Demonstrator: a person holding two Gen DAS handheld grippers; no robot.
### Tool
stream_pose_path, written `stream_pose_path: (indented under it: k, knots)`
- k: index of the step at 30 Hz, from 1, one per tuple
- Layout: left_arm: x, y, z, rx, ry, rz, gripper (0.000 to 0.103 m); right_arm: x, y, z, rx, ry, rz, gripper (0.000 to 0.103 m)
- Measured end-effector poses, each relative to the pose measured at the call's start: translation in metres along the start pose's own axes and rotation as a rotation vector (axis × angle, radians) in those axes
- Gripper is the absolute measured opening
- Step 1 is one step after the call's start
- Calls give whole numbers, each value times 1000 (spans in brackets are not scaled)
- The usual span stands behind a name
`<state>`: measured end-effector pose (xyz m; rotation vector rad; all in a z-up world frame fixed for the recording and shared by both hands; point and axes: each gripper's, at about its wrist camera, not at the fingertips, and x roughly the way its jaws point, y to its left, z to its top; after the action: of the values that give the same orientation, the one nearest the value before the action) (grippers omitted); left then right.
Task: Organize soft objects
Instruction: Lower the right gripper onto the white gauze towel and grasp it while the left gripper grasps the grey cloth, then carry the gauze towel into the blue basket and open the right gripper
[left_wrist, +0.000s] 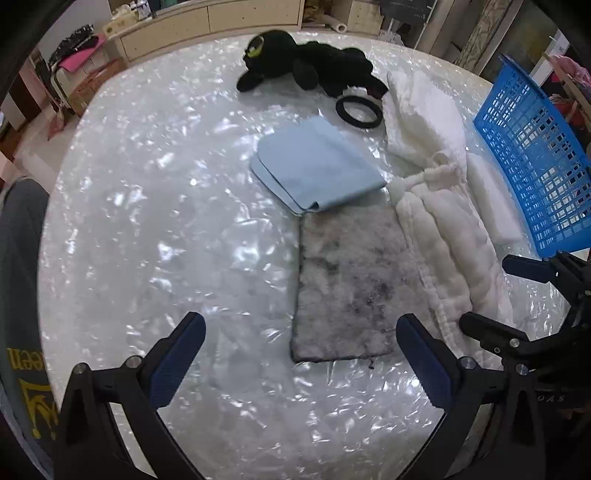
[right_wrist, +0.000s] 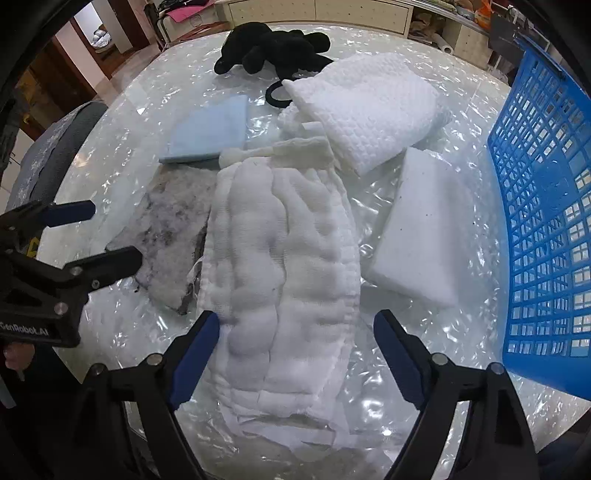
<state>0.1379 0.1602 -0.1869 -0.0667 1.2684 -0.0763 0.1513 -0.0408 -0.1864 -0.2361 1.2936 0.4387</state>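
The right wrist view looks down on a long white quilted cloth (right_wrist: 284, 266) that lies on the shiny round table (right_wrist: 122, 177); the right gripper (right_wrist: 297, 354) stands with its fingers apart, one on each side of the near part of this cloth, and the pads do not press it. A grey fuzzy mat (right_wrist: 170, 236) is partly under the left edge of the cloth; a white foam block (right_wrist: 424, 229) lies to its right, near the blue basket (right_wrist: 546, 221), with a white waffle towel (right_wrist: 369, 107), a light blue cloth (right_wrist: 210, 136) and a black plush toy (right_wrist: 269, 48) beyond. In the left wrist view the left gripper (left_wrist: 301, 354) is open and empty over the near end of the grey mat.
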Motion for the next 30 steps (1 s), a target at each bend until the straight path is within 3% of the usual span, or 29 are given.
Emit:
stream_pose_path:
  k: [8,10,18,22,30]
  knots:
    - [14,-8,3,13,22,42,93,7,9,4,-26,-18,-10,72]
    - [14,-10,4,14,15,40,84,10,15,5,-29,-21,-11,68]
    - [8,-28,8,84,-34,0,34,12,30,4,-50,-15,34,27]
    - [5,-37,7,95,-43,-57,15,11,36,2,-45,-5,38,24]
    - [-4,-25,-2,57,-53,-127,11,-25,28,-4,-23,-44,18,24]
